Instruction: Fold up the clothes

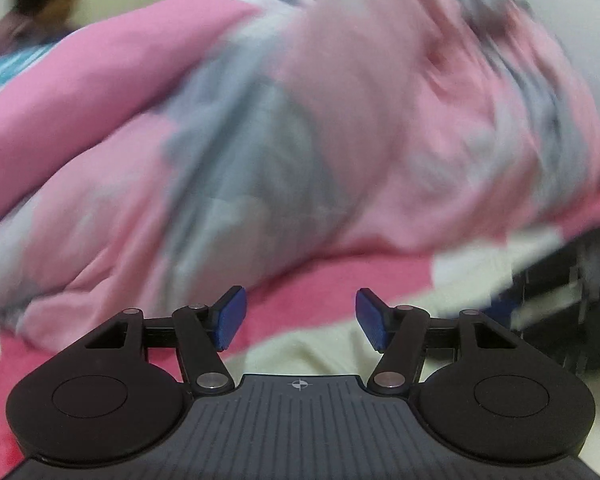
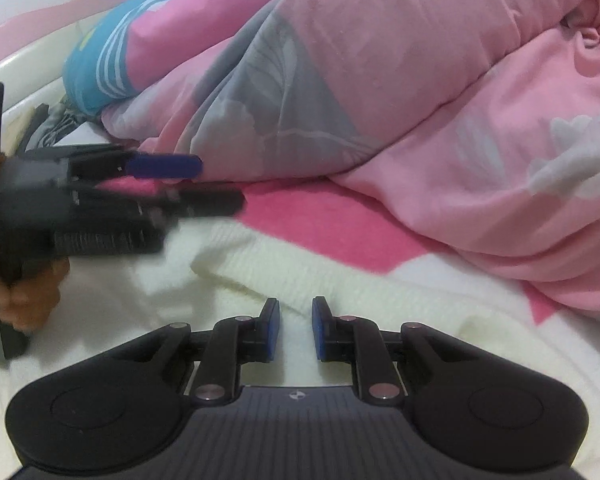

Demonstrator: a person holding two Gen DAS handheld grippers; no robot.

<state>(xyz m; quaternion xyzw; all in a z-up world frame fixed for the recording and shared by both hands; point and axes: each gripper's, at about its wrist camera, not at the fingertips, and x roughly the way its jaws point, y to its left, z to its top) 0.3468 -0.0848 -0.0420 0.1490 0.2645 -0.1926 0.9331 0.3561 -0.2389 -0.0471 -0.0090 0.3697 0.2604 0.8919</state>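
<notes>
- Scene: a bed (image 2: 340,236) with a pink-and-cream cover; a big pink-and-grey quilt (image 2: 400,92) is heaped along the far side. A person in a blue striped top (image 2: 100,60) lies partly under it.
- Task item: a cream knitted garment (image 2: 300,280) lies spread on the bed, directly under and ahead of the right gripper (image 2: 296,328). A ridge of it runs just beyond the fingertips.
- Right gripper: fingers close together with a narrow gap; nothing clamped; cream knit visible through the gap.
- Left gripper (image 1: 300,318): fingers well apart, empty, pointing at the quilt's lower edge. The right wrist view shows it at left, held in a hand (image 2: 24,296). The left view is blurred.
- Step (judgement): early, reaching for a first hold; no fold visible yet.
- Next move calls for: each gripper to find an edge or corner of the cream garment, pinch only that layer, and avoid catching the bed cover or quilt.
</notes>
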